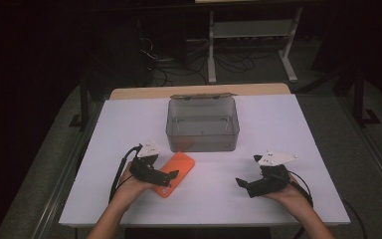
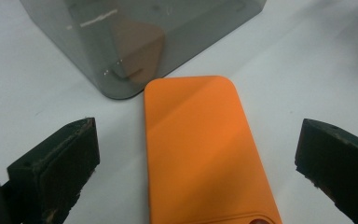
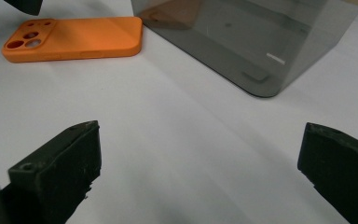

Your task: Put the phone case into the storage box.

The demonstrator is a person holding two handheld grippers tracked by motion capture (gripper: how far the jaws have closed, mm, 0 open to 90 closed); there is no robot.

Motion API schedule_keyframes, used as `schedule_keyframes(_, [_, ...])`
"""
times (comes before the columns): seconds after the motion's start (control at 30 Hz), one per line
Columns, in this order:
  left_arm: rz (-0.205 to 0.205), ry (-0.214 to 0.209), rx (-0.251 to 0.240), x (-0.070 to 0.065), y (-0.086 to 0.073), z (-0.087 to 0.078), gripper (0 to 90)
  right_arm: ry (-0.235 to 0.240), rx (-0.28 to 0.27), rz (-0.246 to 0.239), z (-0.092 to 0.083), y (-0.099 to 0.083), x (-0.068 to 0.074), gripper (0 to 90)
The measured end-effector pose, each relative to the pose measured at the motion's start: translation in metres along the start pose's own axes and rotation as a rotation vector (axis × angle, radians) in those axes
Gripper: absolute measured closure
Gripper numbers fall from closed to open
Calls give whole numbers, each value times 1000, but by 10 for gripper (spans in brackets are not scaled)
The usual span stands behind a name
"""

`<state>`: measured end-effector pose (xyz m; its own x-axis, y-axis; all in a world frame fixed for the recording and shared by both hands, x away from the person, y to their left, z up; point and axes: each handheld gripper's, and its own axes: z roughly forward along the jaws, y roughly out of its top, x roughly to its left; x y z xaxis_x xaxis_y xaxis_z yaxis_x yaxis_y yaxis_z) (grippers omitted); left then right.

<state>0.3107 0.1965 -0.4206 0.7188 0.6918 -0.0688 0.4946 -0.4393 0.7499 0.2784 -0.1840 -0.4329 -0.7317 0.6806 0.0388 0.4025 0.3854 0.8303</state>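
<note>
An orange phone case (image 1: 177, 172) lies flat on the white table (image 1: 278, 119), just in front of a smoky transparent plastic box (image 1: 202, 124). My left gripper (image 1: 169, 178) hovers over the case's near end, open. In the left gripper view the phone case (image 2: 205, 149) runs up between the two wide-apart jaws towards the box (image 2: 135, 32). My right gripper (image 1: 242, 184) is open at the table's front right, over bare table. From the right gripper view the phone case (image 3: 74, 37), with its camera cut-outs, lies at upper left and the box (image 3: 256, 37) at upper right.
The box sits at the table's middle back with its lid end towards the far edge. Behind the table stand a white metal frame (image 1: 251, 30) and tangled cables (image 1: 179, 64) on a dark floor. A person's hands hold both grippers at the front edge.
</note>
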Motion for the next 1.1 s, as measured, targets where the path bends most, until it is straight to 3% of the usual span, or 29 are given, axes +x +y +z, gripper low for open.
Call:
schedule_keyframes(0.57, [10, -5, 103, -6, -6, 9, 0, 2, 3, -2, 0, 0, 0, 0])
schedule_keyframes(1.1, [16, 5, 164, -11, -10, 18, 0, 3, 4, -4, 1, 0, 0, 0])
